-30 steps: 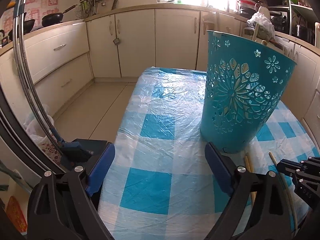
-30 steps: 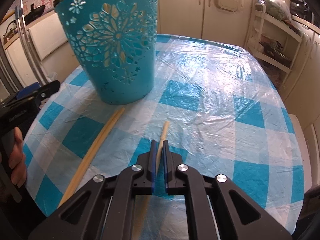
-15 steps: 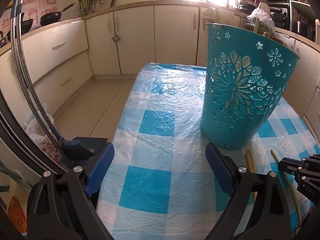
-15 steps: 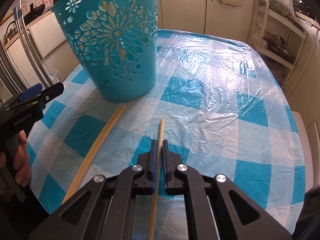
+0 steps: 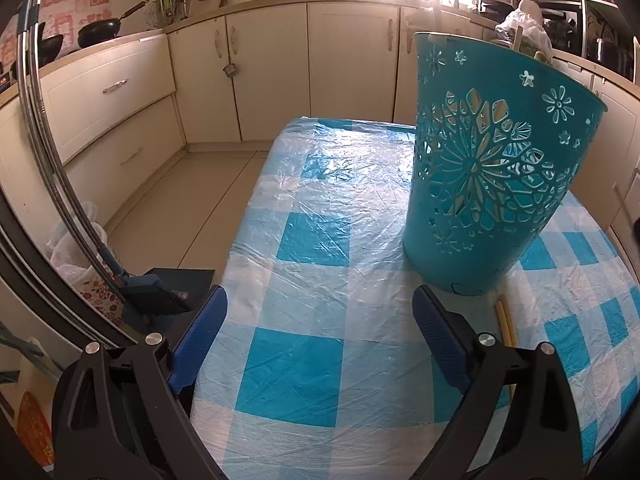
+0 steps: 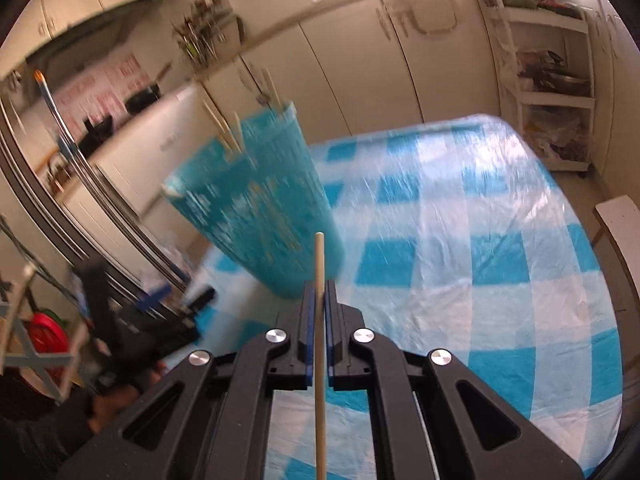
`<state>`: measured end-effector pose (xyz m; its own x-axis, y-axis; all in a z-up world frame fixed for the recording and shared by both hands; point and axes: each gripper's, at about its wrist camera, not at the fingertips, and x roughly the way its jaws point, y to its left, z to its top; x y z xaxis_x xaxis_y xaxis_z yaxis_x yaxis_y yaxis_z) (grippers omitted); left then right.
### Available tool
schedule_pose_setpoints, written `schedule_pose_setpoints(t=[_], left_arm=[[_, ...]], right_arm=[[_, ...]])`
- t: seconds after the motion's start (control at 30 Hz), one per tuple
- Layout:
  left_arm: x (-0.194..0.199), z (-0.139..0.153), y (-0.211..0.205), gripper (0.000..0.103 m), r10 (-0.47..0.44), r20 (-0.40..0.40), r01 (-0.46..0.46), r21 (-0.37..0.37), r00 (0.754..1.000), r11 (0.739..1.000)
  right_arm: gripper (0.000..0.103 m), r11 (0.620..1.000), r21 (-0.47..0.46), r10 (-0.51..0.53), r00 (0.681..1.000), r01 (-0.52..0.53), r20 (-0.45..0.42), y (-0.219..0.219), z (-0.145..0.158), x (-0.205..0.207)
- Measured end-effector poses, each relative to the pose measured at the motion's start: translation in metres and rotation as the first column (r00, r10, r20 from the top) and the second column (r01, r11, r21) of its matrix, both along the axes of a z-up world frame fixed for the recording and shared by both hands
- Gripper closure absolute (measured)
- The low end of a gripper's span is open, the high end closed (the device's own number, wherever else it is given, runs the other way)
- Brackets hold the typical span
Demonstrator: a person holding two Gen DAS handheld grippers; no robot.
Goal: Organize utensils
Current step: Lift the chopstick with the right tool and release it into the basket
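Observation:
A tall teal cut-out basket (image 5: 488,176) stands on the blue-and-white checked table (image 5: 304,320). In the right wrist view the basket (image 6: 260,216) is blurred, with several wooden sticks (image 6: 228,132) poking from its top. My right gripper (image 6: 319,292) is shut on a thin wooden chopstick (image 6: 319,264), held above the table with its tip in front of the basket's lower wall. My left gripper (image 5: 320,324) is open low over the table's near edge, left of the basket. A wooden chopstick (image 5: 505,318) lies on the cloth by the basket's foot.
Cream kitchen cabinets (image 5: 280,76) run along the walls beyond the table. A white shelf rack (image 6: 552,76) stands at the right. A broom and dustpan (image 5: 160,300) rest on the floor left of the table. A hand (image 6: 120,396) shows dimly at lower left.
My right gripper lifted the chopstick off the cloth, rose and rolled, so the basket now appears tilted and blurred. It has left the left wrist view. The left gripper stayed put.

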<state>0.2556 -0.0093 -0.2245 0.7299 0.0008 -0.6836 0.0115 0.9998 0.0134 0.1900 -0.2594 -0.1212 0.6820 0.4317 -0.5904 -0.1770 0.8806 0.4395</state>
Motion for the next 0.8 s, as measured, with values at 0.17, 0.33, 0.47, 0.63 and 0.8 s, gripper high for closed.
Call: schedule_pose_setpoints(t=[0.17, 0.33, 0.47, 0.63, 0.8], left_arm=[[0.000, 0.000, -0.001, 0.013, 0.001, -0.002, -0.001, 0.004, 1.000, 1.000], [0.000, 0.000, -0.001, 0.013, -0.001, -0.005, 0.001, 0.006, 1.000, 1.000], [0.001, 0.001, -0.001, 0.013, 0.000, -0.011, 0.000, 0.002, 1.000, 1.000], [0.003, -0.001, 0.002, 0.012, 0.000, -0.018, 0.000, -0.007, 1.000, 1.000], [0.005, -0.002, 0.003, 0.012, 0.000, -0.025, -0.001, -0.014, 1.000, 1.000]], right_arm=[[0.098, 0.994, 0.105, -0.003, 0.986, -0.015, 0.165, 0.006, 0.059, 0.007], [0.098, 0.990, 0.142, -0.054, 0.946, 0.009, 0.320, 0.023, 0.106, 0.032], [0.098, 0.984, 0.162, -0.130, 0.906, 0.069, 0.403, 0.041, 0.124, 0.067], [0.098, 0.981, 0.120, -0.192, 0.879, 0.154, 0.436, 0.061, 0.114, 0.091], [0.098, 0.979, 0.022, -0.190, 0.880, 0.201, 0.436, 0.074, 0.085, 0.100]])
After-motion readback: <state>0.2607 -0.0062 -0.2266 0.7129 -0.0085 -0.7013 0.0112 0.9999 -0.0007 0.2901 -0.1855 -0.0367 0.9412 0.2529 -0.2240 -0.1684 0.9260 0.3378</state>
